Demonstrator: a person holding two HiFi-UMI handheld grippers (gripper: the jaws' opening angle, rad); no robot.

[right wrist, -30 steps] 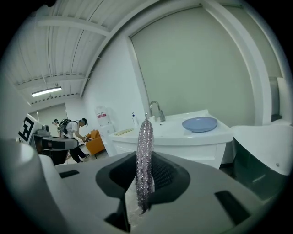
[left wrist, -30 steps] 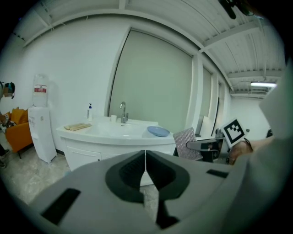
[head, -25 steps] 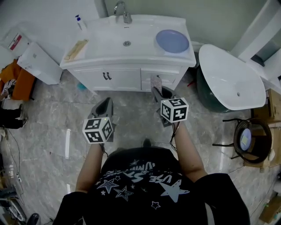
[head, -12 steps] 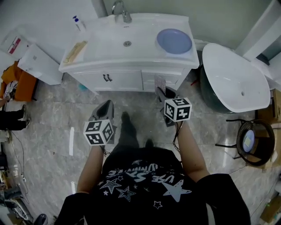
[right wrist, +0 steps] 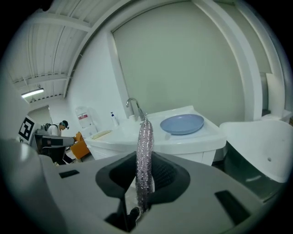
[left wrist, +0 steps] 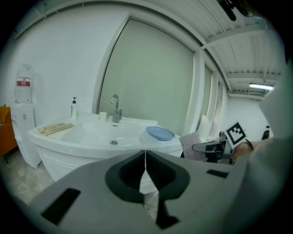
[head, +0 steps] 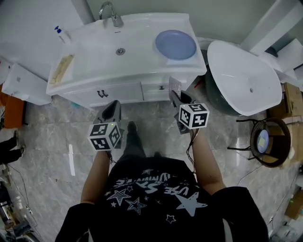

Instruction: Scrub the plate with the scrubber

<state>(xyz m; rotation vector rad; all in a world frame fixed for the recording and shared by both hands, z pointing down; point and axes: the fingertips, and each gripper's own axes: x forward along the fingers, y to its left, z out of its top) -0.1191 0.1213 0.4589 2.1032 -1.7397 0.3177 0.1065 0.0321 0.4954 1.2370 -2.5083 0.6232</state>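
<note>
Blue plate (head: 175, 44): flat on the right end of the white vanity surface (head: 142, 71), just right of the basin, nothing on it. Looks rigid and glazed, ceramic or melamine, cannot tell which. Likely slick once wet, and prone to skating on that smooth top under a hard scrub. Best pinned at the near rim or pressed down from above, not lifted by 1 edge.

Scrubber (right wrist: 145, 151): thin, silvery, glittery mesh pad, seen edge-on, standing upright out of the right gripper (right wrist: 144, 180), jaws clamped on its lower part. Appears soft and light, bound to fold under pressure, so better worked with the free upper face laid flat against the plate.

Left gripper (left wrist: 145, 171): jaws pressed together, nothing between them, free for steadying.

Both grippers low in front of the cabinet, well apart from the plate. No scrubbing under way yet.

Further out: faucet (head: 111, 12) at the back of the basin, pump bottle (head: 60, 34) and a tan cloth (head: 61, 68) on the left end, a big white tub (head: 241, 80) off to the right.
</note>
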